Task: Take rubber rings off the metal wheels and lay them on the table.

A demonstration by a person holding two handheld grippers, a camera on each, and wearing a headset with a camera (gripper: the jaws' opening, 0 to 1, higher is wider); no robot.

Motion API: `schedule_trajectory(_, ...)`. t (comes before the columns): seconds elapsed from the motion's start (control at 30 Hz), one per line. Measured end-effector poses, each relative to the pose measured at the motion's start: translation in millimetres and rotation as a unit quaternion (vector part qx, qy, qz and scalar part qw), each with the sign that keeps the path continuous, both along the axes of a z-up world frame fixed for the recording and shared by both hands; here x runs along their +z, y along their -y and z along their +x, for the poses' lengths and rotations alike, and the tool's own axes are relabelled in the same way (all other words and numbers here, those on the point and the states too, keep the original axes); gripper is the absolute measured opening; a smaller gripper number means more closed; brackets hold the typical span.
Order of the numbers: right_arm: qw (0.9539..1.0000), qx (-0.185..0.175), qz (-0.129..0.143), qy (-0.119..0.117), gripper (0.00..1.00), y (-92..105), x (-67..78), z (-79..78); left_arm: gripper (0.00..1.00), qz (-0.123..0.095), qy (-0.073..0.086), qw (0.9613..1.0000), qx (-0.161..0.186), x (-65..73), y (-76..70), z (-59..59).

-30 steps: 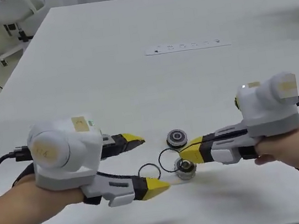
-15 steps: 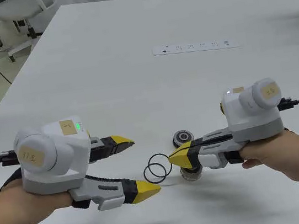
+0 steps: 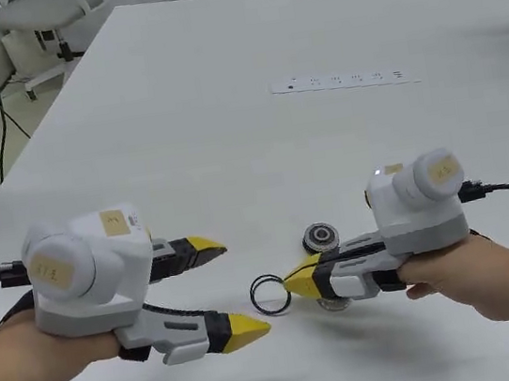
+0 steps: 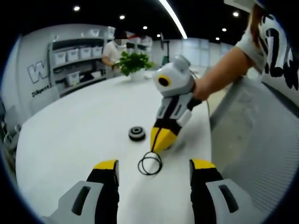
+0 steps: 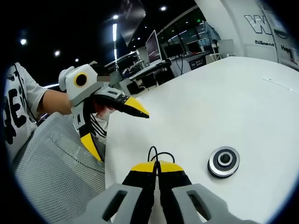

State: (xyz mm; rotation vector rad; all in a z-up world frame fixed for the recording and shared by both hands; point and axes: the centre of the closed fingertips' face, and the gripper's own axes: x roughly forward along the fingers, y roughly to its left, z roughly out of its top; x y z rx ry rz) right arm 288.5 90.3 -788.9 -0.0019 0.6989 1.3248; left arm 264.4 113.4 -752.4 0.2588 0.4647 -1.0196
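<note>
Jaws: your left gripper point(image 3: 235, 286) spread, right gripper point(image 3: 298, 282) closed by the rings point(image 3: 269, 293).
Done: rings on the surface point(image 3: 224, 109).
Left: far wheel point(image 3: 320, 236), likely.

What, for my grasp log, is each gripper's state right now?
Left gripper: open, holding nothing.
Right gripper: jaws shut, apparently pinching the thin black rubber ring.

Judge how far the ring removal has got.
Done: two rubber rings lie on the table. In hand: the right gripper, shut, seems to pinch one. Left: the far wheel looks dark-rimmed, probably ringed; the left gripper hangs open.
</note>
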Motion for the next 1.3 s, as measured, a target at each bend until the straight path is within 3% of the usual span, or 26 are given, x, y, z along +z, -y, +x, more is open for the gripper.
schedule_trajectory(0.83,0.9987,-0.032,-0.035,0.019,0.02,1.6,-14.0,17.4,0.62,0.004,-0.013,0.9999,0.002,-8.8,-3.8,1.8)
schedule_trajectory(1.3,0.9989,-0.038,-0.010,0.027,0.06,7.4,8.9,20.7,0.61,0.004,-0.013,0.9999,0.002,-3.4,-1.1,8.0)
